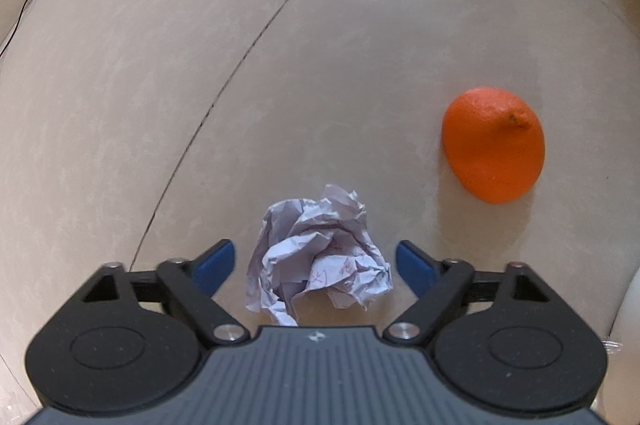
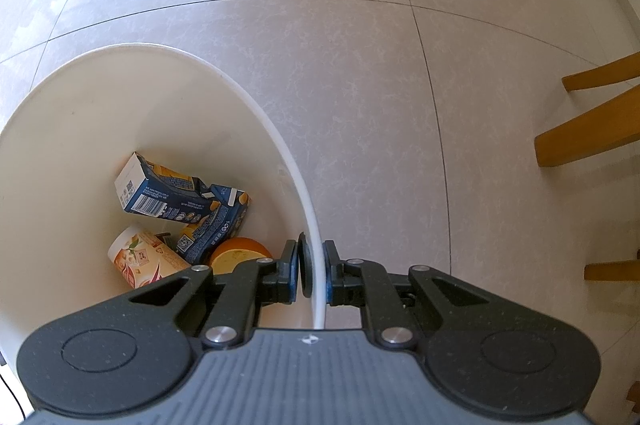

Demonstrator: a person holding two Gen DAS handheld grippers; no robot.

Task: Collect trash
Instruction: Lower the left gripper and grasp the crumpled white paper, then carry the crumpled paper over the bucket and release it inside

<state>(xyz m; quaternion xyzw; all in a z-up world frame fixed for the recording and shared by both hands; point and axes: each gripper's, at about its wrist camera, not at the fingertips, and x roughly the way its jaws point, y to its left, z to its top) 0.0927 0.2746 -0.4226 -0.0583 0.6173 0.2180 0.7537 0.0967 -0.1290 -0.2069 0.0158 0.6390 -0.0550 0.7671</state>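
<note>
Near the camera on the tiled floor [image 1: 120, 105], the crumpled paper ball [image 1: 316, 257] sits between the spread-apart fingers of the left gripper [image 1: 315, 267], with an orange [image 1: 494, 145] farther off to the right. The right gripper [image 2: 312, 273] is clamped on the rim of the white bin [image 2: 256, 105], which already holds 2 cartons. Judging from this, centre the ball, then squeeze gently so the paper compresses without slipping out.

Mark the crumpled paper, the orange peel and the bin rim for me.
crumpled paper [image 1: 316, 257], left wrist view, middle of the wad
orange peel [image 1: 494, 149], left wrist view, centre of its dome
bin rim [image 2: 280, 145], right wrist view, right-hand edge
</note>
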